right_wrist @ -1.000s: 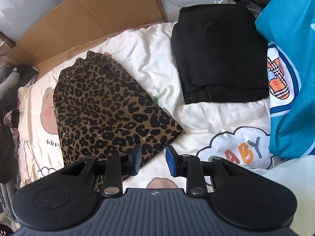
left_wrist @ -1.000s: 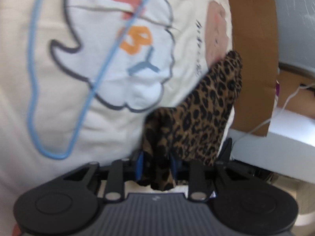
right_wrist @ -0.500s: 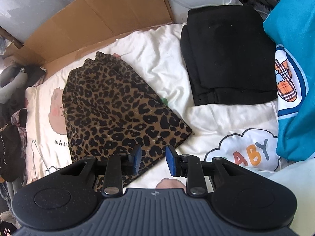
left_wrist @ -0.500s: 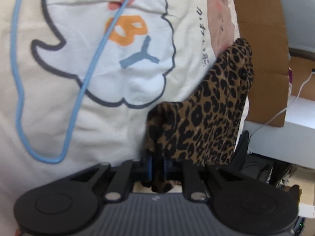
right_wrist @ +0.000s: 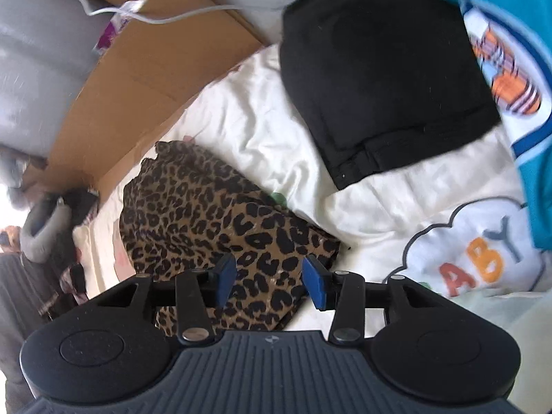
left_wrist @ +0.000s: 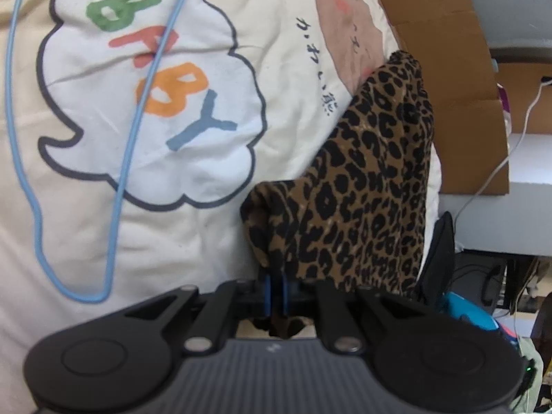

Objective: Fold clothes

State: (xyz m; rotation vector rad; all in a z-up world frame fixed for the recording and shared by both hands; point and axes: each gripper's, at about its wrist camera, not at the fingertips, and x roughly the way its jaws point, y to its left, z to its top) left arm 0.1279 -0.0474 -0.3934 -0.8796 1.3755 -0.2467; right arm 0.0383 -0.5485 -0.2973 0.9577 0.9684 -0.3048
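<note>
Left tongs [left_wrist: 276, 291] are clamped tight on a bunched edge of the leopard-print garment [left_wrist: 365, 189] — the blue pads nearly meet with the fabric pinched between them, and the cloth rises up and away to the right of them, lifted off the bed sheet [left_wrist: 293, 79]. Ahead and to the left of those tongs sits a printed cloud with coloured letters [left_wrist: 162, 100], crossed by a thin blue printed line [left_wrist: 120, 186]. Brown cardboard [left_wrist: 445, 51] stands beyond the garment, to the far right.

Over to the right tongs [right_wrist: 269, 279] — their jaws are opening, blue pads set apart, hovering just over the near corner of the leopard-print garment [right_wrist: 207, 217]; the cloth shows in the gap, but the pads are not pressing on it. That garment spreads ahead and to the left of them on the white sheet. Farther ahead and to the right lies a folded black garment [right_wrist: 379, 79], well apart from the leopard one, and a blue printed cloth [right_wrist: 510, 69] sits at the far right edge.
</note>
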